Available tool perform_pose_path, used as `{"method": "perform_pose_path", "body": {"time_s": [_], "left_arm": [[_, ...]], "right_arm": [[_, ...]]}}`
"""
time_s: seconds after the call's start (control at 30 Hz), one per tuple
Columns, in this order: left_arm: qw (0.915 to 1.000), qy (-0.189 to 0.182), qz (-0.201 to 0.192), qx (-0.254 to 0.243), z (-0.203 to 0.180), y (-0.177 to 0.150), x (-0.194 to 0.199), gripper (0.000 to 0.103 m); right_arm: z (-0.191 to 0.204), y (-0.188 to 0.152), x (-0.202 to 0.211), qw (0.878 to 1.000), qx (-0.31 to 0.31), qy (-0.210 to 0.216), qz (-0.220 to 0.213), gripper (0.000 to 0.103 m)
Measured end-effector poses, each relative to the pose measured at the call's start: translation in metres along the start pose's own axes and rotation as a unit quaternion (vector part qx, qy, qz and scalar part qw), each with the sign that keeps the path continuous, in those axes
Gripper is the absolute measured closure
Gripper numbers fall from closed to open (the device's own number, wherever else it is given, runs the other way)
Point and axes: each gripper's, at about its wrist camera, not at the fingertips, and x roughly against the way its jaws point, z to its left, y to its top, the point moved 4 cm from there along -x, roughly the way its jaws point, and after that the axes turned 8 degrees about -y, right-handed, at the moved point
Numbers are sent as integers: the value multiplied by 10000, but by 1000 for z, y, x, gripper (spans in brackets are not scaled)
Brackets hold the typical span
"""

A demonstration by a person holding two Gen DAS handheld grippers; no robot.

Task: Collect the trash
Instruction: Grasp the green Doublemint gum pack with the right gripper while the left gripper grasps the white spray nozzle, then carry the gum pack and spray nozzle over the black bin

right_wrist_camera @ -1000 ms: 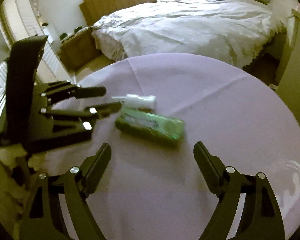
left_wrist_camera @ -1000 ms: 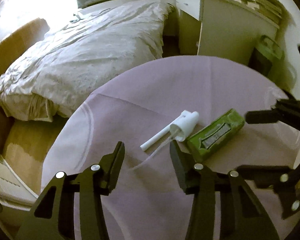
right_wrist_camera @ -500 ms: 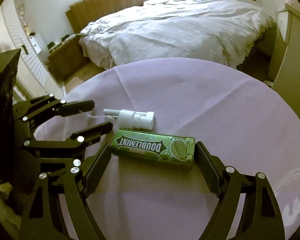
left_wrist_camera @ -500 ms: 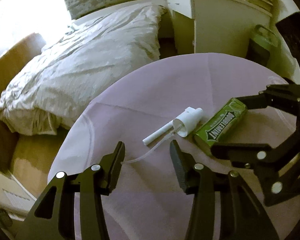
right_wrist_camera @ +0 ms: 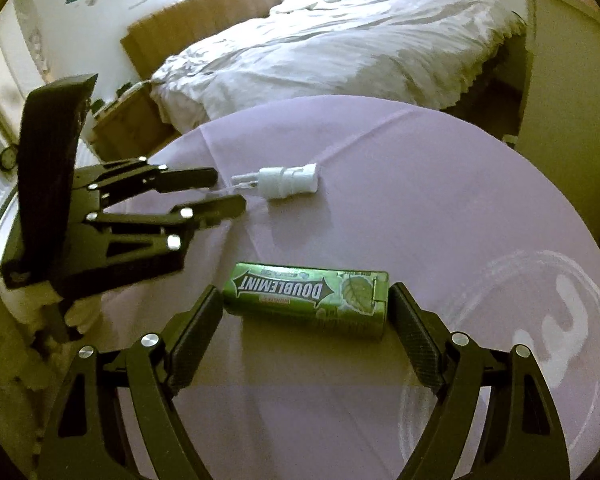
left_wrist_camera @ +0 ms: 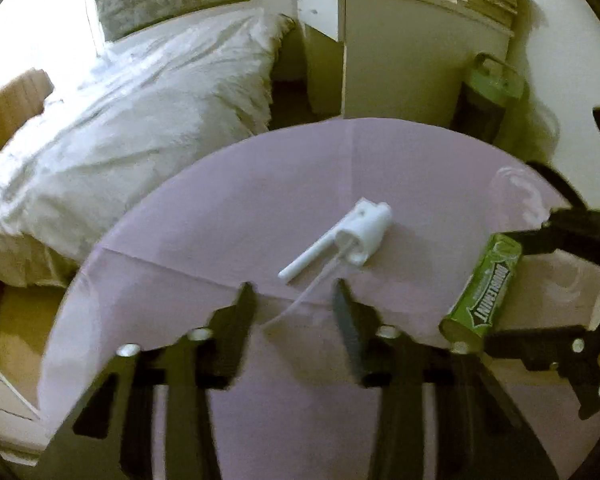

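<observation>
Two pieces of trash lie on the table (right_wrist_camera: 440, 208): a green gum pack (right_wrist_camera: 306, 300) between the right gripper's (right_wrist_camera: 306, 322) wide-open jaws at lower centre, and a white spray nozzle (left_wrist_camera: 356, 236) whose thin tube runs between the left gripper's (left_wrist_camera: 294, 304) closing jaws

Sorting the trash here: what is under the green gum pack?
The gum pack lies flat on the lilac tablecloth, between the open right gripper pads. Only cloth shows around it; the spot directly beneath it is covered.
</observation>
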Motion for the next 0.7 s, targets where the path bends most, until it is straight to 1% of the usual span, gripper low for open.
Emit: {"method": "perform_pose_path", "body": {"time_s": [0.07, 0.13, 0.23, 0.43, 0.53, 0.63, 0.7], "left_arm": [[10000, 32, 3, 79, -1, 0, 1, 88], [9995, -66, -24, 304, -4, -3, 4, 99], [9979, -138, -146, 619, -8, -9, 11, 100], [9957, -196, -374, 827, -29, -15, 35, 100], [9930, -295, -520, 1016, -41, -18, 51, 100], [9919, -363, -628, 1047, -61, -15, 63, 100], [9913, -476, -687, 1018, -73, -10, 68, 100]], "right_arm": [[-5, -5, 5, 10000, -76, 52, 0, 20], [-10, -10, 10, 9997, -194, 141, 6, 20], [-20, -18, 19, 9991, -370, 222, 1, 20], [-37, -31, 41, 9982, -545, 243, -83, 20], [-46, -38, 54, 9975, -638, 250, -158, 20], [-57, -46, 66, 9967, -734, 240, -240, 20], [-69, -50, 76, 9958, -829, 219, -318, 20]]}}
